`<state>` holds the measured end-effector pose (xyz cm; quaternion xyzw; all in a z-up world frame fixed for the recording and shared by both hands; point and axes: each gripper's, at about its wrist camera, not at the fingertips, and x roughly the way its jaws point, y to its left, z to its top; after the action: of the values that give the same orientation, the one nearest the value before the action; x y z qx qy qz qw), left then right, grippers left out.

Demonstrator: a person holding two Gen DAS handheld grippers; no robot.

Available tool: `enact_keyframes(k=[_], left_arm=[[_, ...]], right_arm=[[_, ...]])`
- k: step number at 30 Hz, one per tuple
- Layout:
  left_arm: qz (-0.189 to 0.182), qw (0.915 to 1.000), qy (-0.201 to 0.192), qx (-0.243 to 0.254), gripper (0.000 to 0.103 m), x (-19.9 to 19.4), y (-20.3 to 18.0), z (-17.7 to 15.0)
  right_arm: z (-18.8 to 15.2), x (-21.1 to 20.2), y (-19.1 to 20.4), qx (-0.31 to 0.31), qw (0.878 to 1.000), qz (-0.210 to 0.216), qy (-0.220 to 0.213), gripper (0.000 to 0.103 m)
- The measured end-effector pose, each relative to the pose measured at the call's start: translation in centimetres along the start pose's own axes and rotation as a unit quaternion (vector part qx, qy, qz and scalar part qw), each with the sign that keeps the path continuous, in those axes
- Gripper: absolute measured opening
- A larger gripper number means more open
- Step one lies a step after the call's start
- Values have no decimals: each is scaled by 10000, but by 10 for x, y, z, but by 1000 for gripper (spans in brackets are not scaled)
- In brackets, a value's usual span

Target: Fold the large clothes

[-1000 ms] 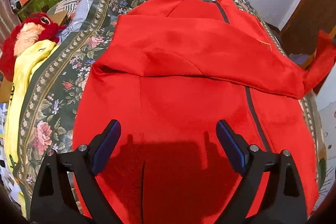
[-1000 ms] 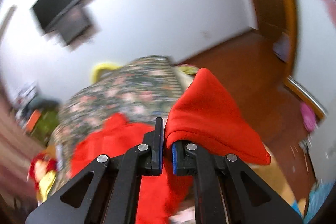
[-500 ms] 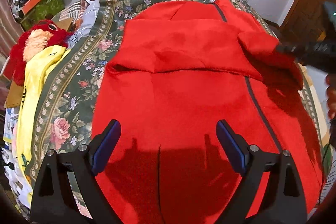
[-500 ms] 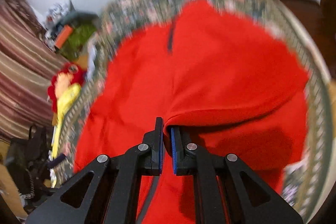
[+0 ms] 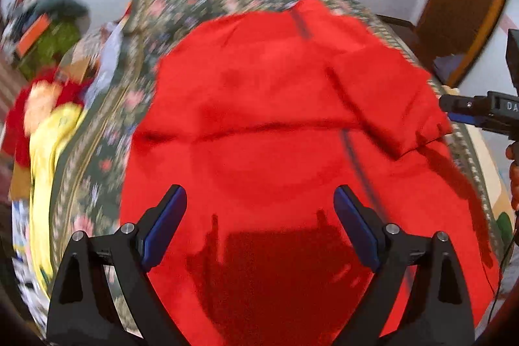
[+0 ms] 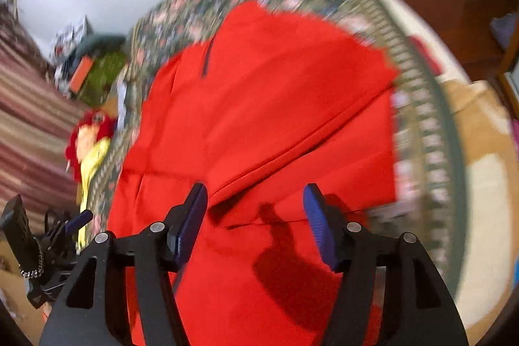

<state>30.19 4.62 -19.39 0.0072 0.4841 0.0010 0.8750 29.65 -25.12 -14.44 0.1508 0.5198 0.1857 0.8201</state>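
Observation:
A large red garment (image 5: 275, 125) with a dark stripe lies spread over the floral bedspread (image 5: 107, 131). Its upper part is folded across in a band, and a folded flap (image 6: 292, 125) lies on its right side. My left gripper (image 5: 259, 226) hovers open above the garment's near end with nothing between its blue pads. The right gripper (image 6: 256, 217) is above the flap's near edge; its jaws are opening and the cloth lies below them, free of the pads. The right gripper (image 5: 454, 112) also shows at the right edge of the left wrist view.
A red plush toy (image 5: 35, 105) and a yellow cloth (image 5: 48, 151) lie left of the bed. Clutter with a green bag (image 5: 55, 47) sits at the far left. A wooden door (image 5: 464, 5) and a cardboard sheet (image 6: 480, 118) are on the right, by the wood floor.
The right gripper carried the red corner down onto the garment, then let it go as its jaws parted. The left gripper rose a little and stayed open.

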Motion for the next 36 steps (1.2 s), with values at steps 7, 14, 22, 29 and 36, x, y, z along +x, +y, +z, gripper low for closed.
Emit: enact_keyframes(k=[7, 14, 22, 29, 36], left_arm=[[-333, 9951, -393, 847, 92, 0, -85, 60], [-409, 9812, -509, 1815, 92, 31, -174, 94], [-282, 9644, -66, 2627, 83, 104, -241, 99], [-484, 9710, 508, 2287, 75, 168, -252, 114], [-477, 9788, 60, 1990, 9, 164, -232, 132]], right_arm=[[-2, -56, -46, 128, 9925, -858, -860, 62], [-16, -88, -79, 101, 9832, -1321, -1257, 69], [-16, -87, -110, 316, 9816, -1499, -1139, 69], [-17, -78, -118, 349, 9843, -1403, -1017, 69], [-19, -63, -113, 295, 9878, -1301, -802, 69]])
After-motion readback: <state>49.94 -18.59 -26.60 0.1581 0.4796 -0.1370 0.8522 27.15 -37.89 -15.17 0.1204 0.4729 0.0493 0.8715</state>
